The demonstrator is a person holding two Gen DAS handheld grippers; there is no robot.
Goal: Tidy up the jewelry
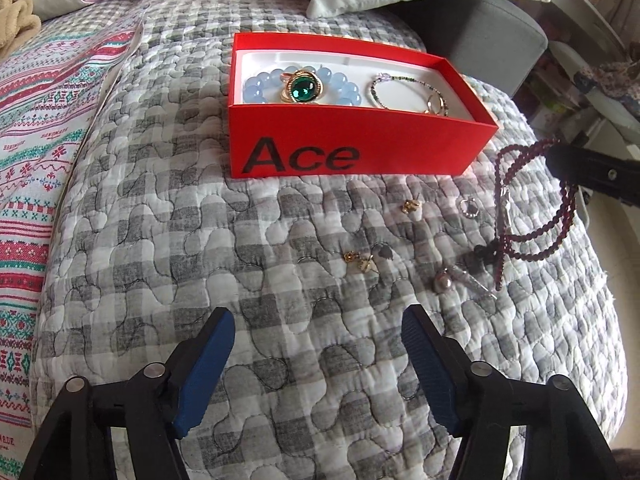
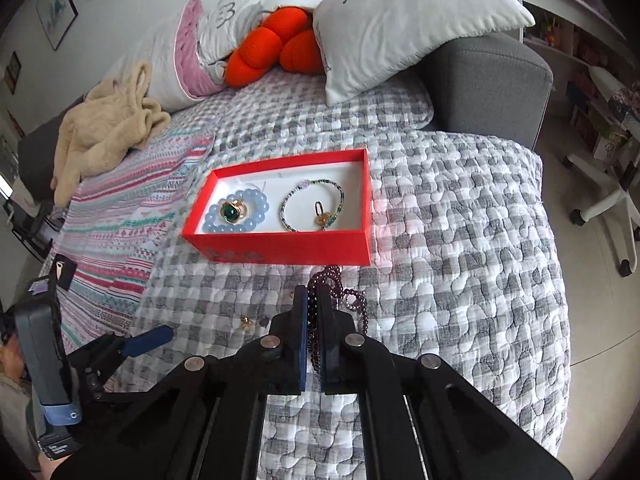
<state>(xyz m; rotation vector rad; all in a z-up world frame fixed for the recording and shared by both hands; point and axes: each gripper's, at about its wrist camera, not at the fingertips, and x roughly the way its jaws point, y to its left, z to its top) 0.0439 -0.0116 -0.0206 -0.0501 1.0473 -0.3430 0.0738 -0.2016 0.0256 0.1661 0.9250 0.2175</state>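
- We see our right gripper [image 2: 315,304] with its jaws clenched on a dark red bead necklace [image 1: 532,216]; the strand runs between the blue pads and hangs in loops off the tips.
- From the left wrist view, the necklace dangles from the right gripper at the right edge, its lower loops reaching the quilt [image 1: 160,208] near the bed's corner.
- Our left gripper [image 1: 318,344] hovers above the quilt with its jaws released and wide apart, nothing between them.
- The red box [image 1: 352,152], printed "Ace" on its near wall, sits on the quilt beyond both grippers.
- Inside, on the white liner, a pale blue bead bracelet [image 2: 236,212] lies at the left end with a gold ring set with a green stone [image 1: 302,88] resting on it.
- At the right end of the box a thin beaded bracelet [image 2: 312,206] lies in a loop, with a gold ring [image 2: 322,216] inside it.
- Loose on the quilt between box and left gripper lie small gold earrings [image 1: 362,262], another gold stud [image 1: 410,205], a small silver ring [image 1: 471,208] and a pearl drop [image 1: 443,281].
- White pillows [image 2: 400,20] and an orange cushion [image 2: 276,52] sit at the far end of the bed.
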